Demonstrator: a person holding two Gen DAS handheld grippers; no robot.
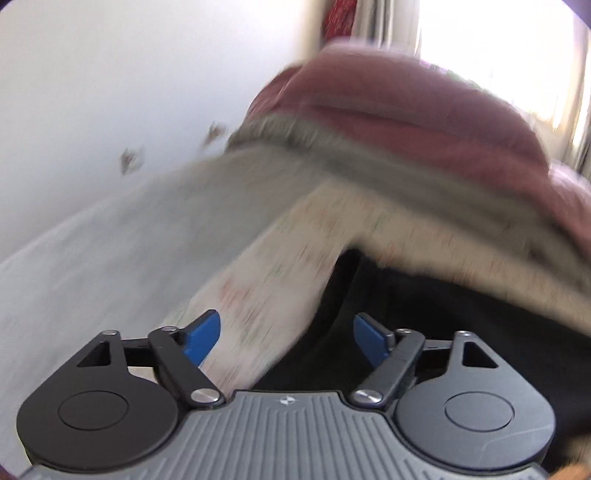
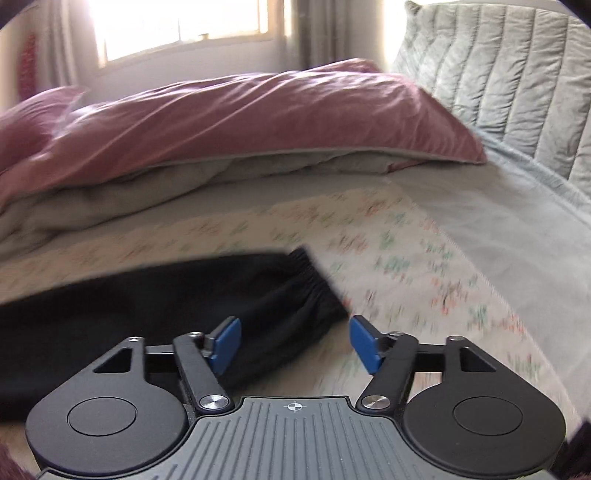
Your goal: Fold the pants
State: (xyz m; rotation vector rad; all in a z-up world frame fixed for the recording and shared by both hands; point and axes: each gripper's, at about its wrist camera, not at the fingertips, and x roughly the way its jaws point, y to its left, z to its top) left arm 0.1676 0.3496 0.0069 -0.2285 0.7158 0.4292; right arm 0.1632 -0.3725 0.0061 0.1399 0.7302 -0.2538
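The black pants (image 2: 155, 295) lie flat on the floral bed sheet (image 2: 388, 258), with the gathered elastic waistband (image 2: 314, 280) at their right end. My right gripper (image 2: 293, 341) is open just above that waistband end, holding nothing. In the left wrist view the pants (image 1: 424, 325) show as a dark mass at the lower right, blurred by motion. My left gripper (image 1: 286, 338) is open and empty, over the edge where the black cloth meets the floral sheet (image 1: 266, 280).
A pink duvet with a grey underside (image 2: 240, 122) is bunched along the far side of the bed. A grey quilted headboard (image 2: 498, 74) stands at the right. A window (image 2: 177, 26) is behind. A white wall (image 1: 110, 92) is on the left.
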